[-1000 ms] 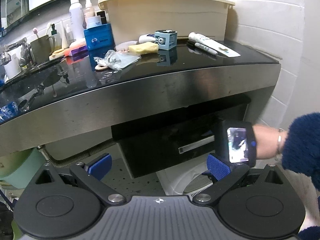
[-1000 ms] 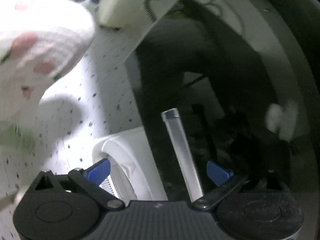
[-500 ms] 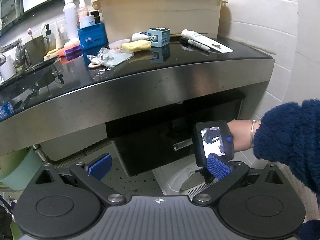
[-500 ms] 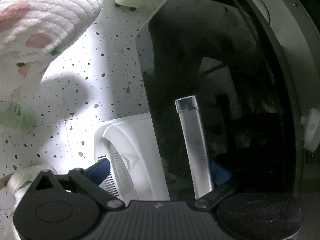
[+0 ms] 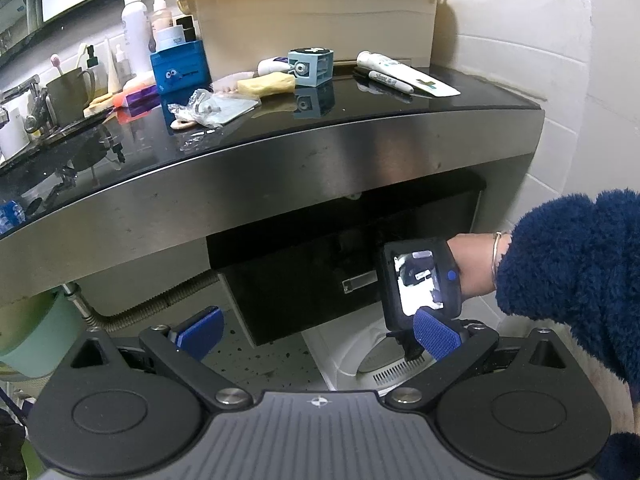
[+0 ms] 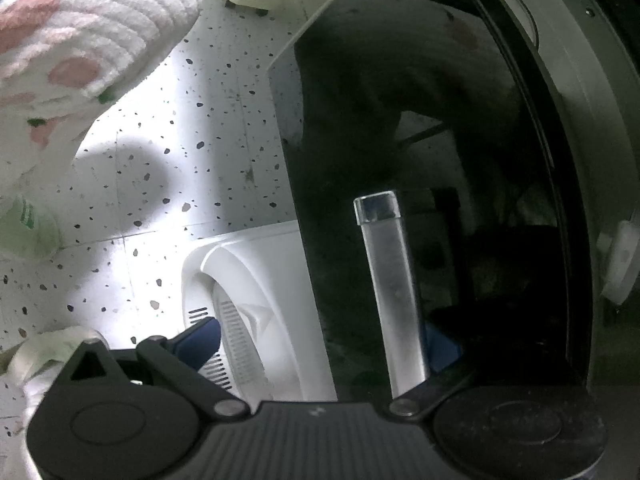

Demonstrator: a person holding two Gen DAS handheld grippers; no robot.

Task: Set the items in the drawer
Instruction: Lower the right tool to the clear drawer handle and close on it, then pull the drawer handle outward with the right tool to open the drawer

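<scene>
Left wrist view: left tool (image 5: 316, 330) spread, empty, low before the counter (image 5: 280, 176); the drawer (image 5: 304, 292) sits beneath, its handle (image 5: 359, 282) lying left-right. Right wrist view: right tool (image 6: 320, 344) spread around the handle (image 6: 390, 292), whose long axis here points away from the camera.

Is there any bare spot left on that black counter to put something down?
Yes. The front strip of the black counter is bare, between the crinkled plastic bag and the marker. The right front corner beyond the white tube is bare too. It is crowded at the back left, around the blue box, bottles and mug.
</scene>
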